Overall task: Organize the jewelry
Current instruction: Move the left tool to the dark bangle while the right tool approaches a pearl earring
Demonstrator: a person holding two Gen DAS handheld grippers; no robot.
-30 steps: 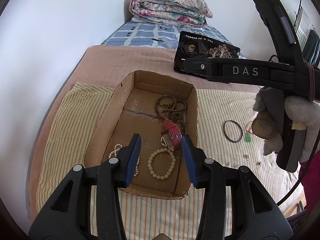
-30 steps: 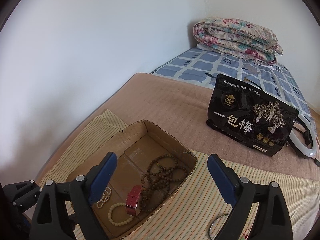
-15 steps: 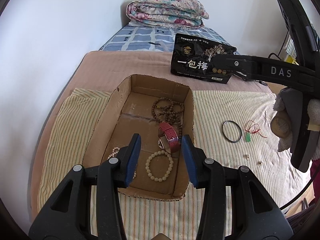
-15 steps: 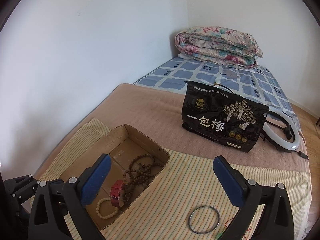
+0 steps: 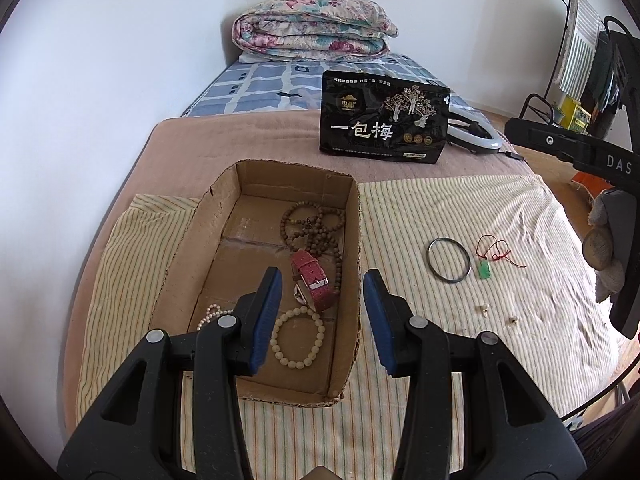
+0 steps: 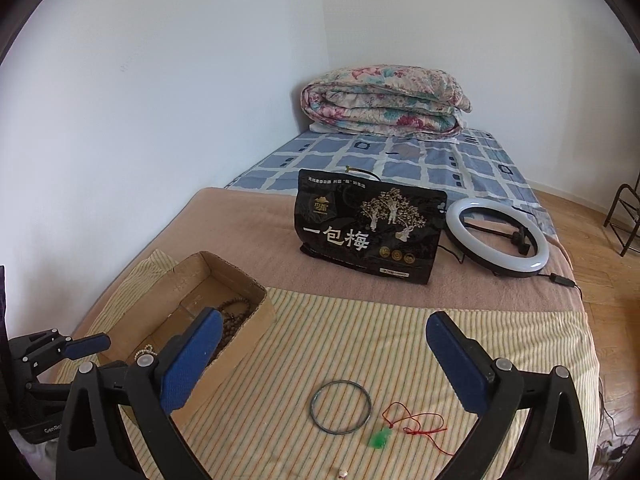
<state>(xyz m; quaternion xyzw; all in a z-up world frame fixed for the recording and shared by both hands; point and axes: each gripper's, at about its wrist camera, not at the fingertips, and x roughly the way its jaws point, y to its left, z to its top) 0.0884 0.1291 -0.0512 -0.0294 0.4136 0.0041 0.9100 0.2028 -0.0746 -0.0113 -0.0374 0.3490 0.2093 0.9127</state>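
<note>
**Jewelry part sorted: box filled, loose pieces on the striped cloth**

Jewelry lies in two groups on a bed. An open cardboard box [image 5: 224, 240] sits on the left part of a striped cloth [image 5: 460, 208], its long sides running toward the head of the bed. Inside it, a brown wooden bead string [image 5: 312, 224] is coiled against the right wall at the far half. A red watch strap [image 5: 312, 278] lies just nearer, touching the beads. A cream bead bracelet [image 5: 298, 338] rests at the near end, and a small pearl strand [image 5: 210, 316] lies by the near left wall, partly hidden behind a gripper finger.

To the right of the box, apart from it on the cloth, lies a thin dark bangle [image 6: 341, 407]. Just beside it is a green pendant on a red cord [image 6: 380, 438]. Two tiny pale pieces [image 5: 484, 309], too small to identify, lie nearer the cloth's front edge.

The left gripper [image 5: 322, 316] hovers over the near end of the box, jaws apart and empty. The right gripper [image 6: 322, 364] hovers above the bangle and pendant, jaws spread wide and empty.

Beyond the cloth, on a tan blanket [image 6: 240, 224], a black snack bag [image 6: 368, 224] stands upright with a ring light [image 6: 498, 240] lying to its right. A folded floral quilt [image 6: 384, 100] sits at the head of the bed.
</note>
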